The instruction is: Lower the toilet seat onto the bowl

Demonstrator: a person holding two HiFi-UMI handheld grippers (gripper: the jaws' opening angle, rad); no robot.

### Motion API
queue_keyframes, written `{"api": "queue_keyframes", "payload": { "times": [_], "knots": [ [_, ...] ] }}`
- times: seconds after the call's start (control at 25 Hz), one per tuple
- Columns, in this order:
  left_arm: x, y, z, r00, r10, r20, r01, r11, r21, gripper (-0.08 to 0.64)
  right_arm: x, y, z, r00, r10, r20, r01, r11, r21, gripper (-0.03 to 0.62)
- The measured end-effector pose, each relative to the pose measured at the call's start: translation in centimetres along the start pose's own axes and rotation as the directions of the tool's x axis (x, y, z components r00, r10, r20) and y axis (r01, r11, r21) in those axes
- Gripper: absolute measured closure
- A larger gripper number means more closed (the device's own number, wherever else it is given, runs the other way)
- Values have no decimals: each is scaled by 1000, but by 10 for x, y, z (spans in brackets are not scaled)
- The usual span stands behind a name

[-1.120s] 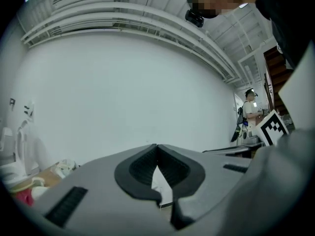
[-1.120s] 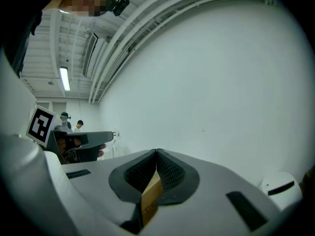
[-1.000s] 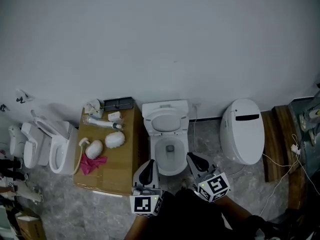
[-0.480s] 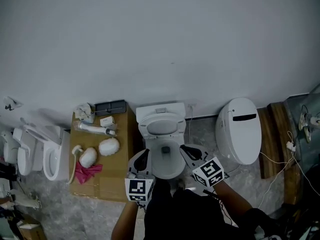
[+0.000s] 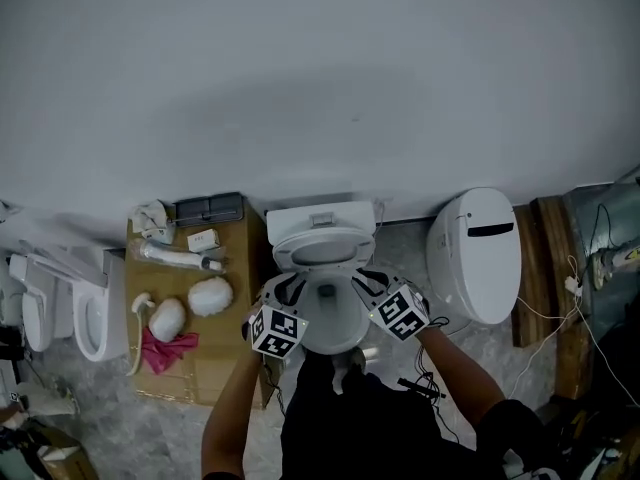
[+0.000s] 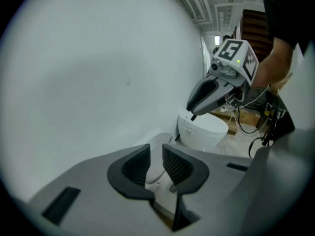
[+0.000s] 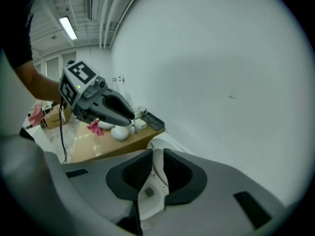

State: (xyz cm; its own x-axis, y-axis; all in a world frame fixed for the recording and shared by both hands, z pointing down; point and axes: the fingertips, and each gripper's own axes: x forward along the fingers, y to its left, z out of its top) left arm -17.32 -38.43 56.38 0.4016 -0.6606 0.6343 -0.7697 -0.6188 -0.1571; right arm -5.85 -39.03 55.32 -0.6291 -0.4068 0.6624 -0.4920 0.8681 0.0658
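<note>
The white toilet stands against the wall in the head view, its seat (image 5: 322,240) raised and leaning back on the tank, the bowl (image 5: 330,320) open below it. My left gripper (image 5: 285,290) hovers over the bowl's left rim and my right gripper (image 5: 370,282) over its right rim. The jaws of both are opening, a narrow gap between the pads and nothing pressed in them. In the left gripper view the seat (image 6: 156,154) shows through the left gripper (image 6: 156,165) gap. The right gripper (image 7: 157,170) frames the seat (image 7: 158,157) too.
A cardboard box (image 5: 228,268) left of the toilet carries white fittings and a pink cloth (image 5: 165,349). Another white toilet with a closed lid (image 5: 478,256) stands to the right, more toilets (image 5: 85,313) at far left. Wooden boards (image 5: 545,268) and cables (image 5: 575,303) lie at right.
Both grippers have moved forward from the bowl's front to its two sides, closer to the raised seat. The head view has shifted so the toilet sits nearer the middle.
</note>
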Motion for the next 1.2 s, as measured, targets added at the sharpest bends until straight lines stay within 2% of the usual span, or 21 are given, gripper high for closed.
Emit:
{"api": "queue_keyframes", "payload": {
  "times": [0.2,0.32,0.44,0.64,0.8,0.96,1.2],
  "knots": [
    [47,13,-19,995,-80,-68,83,995,53,437,56,-34,-22,992,-18,-128,8,997,-79,483],
    [75,18,-24,988,-117,-104,129,985,119,419,86,-53,-32,984,-17,-176,-3,993,-117,477],
    [100,24,-28,980,-148,-135,166,977,133,403,114,-69,-40,976,-25,-218,-12,986,-165,477],
    [123,28,-36,972,-157,-174,187,968,166,403,151,-85,-61,956,-20,-291,-44,976,-211,477],
    [133,32,-45,967,-168,-191,200,966,163,403,173,-93,-75,941,-31,-337,-55,969,-241,477],
    [138,38,-50,966,-167,-198,201,966,166,403,179,-96,-78,934,-42,-356,-63,959,-278,477],
    [142,38,-61,961,-165,-222,209,959,189,399,175,-84,-85,923,-22,-384,-120,932,-342,488]
  ]
}}
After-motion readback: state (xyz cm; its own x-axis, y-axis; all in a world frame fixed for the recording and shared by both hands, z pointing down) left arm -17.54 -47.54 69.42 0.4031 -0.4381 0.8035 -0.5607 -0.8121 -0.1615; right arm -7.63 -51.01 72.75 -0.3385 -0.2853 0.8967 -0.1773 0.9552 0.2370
